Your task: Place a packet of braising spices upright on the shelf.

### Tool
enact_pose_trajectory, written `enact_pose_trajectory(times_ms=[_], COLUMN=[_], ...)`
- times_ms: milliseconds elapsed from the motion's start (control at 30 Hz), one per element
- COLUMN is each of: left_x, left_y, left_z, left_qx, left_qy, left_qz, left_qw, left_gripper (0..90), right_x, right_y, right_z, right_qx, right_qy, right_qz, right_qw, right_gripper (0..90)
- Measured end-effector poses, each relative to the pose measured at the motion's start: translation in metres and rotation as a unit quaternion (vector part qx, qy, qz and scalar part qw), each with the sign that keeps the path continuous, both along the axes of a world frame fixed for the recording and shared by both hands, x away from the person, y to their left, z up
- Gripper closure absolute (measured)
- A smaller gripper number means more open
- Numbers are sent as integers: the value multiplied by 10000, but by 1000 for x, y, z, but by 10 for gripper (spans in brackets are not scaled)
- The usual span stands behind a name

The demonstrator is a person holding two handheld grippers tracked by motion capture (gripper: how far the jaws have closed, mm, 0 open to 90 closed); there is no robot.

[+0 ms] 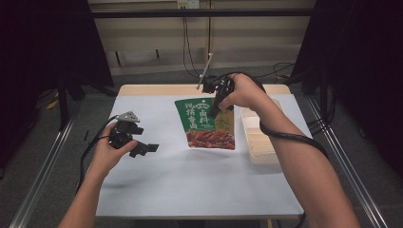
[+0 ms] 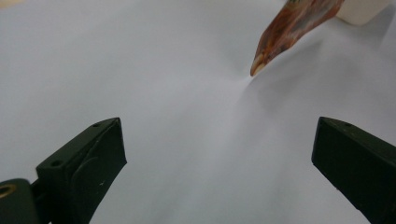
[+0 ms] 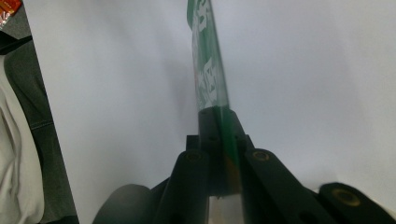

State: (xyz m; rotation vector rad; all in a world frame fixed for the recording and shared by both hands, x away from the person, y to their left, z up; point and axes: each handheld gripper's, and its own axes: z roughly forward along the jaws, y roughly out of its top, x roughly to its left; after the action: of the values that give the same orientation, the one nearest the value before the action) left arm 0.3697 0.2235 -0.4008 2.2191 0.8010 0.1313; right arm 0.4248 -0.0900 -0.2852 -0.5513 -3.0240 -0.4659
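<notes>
A: Quick pass. Where's my right gripper [image 1: 215, 110]?

B: Far side of the tabletop [image 1: 157, 185], over the top part of the green food pouch [image 1: 209, 124]. Fingers are pinched together on the pouch's upper right edge. In the right gripper view the pouch [image 3: 210, 70] runs edge-on straight out from between the clamped fingers [image 3: 205, 135].

A: Pouch flat or lifted?

B: Held at the top end, tilted. The lower end, with the red meat picture, is down at the white tabletop. In the left gripper view I see that low corner [image 2: 258, 67] touching or just above the surface, can't tell which.

A: Where does it sit against the tray?

B: Just left of the pale wooden tray [image 1: 259, 142] in the high view, right edge close beside the tray's rim. Tray is on the right part of the tabletop, under my right forearm.

A: Left gripper [image 1: 142, 148]?

B: Near left part of the tabletop, well apart from the pouch. Fingers [image 2: 84, 163] spread wide, nothing between them, just bare white surface. It points across the tabletop toward the pouch's low corner and the tray's corner [image 2: 362, 11].

A: Left hand [image 1: 108, 153] touching anything else?

B: No, just wrapped on the gripper body, grey plate on top, cable trailing back along the forearm.

A: Right hand [image 1: 244, 92]?

B: Gripping its tool from above, cable looping down around the forearm.
</notes>
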Motion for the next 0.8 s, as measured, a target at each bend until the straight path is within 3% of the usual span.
enact_pose_trajectory(times_ms=[133, 267, 300, 367, 800], left_x=[-3, -5, -5, -6, -9], left_y=[4, 8, 9, 10, 18], left_z=[-5, -11, -12, -13, -19], left_qx=[-45, -222, -53, -135, -95], left_qy=[-45, -19, -27, -28, 71], left_qz=[43, 80, 98, 111, 136], left_qw=[10000, 9997, 9999, 9998, 9998], left_gripper=[28, 28, 29, 29, 32], right_x=[1, 2, 3, 4, 14], right_y=[-3, -6, -7, -9, -24], right_z=[4, 6, 8, 9, 20], right_qx=[-17, -13, 20, 67, -12], right_qy=[-22, 2, 8, 17, -34], right_qz=[-38, -105, -188, -171, -343], right_qw=[10000, 9999, 9998, 9998, 9994], right_gripper=[900, 900, 900, 900, 900])
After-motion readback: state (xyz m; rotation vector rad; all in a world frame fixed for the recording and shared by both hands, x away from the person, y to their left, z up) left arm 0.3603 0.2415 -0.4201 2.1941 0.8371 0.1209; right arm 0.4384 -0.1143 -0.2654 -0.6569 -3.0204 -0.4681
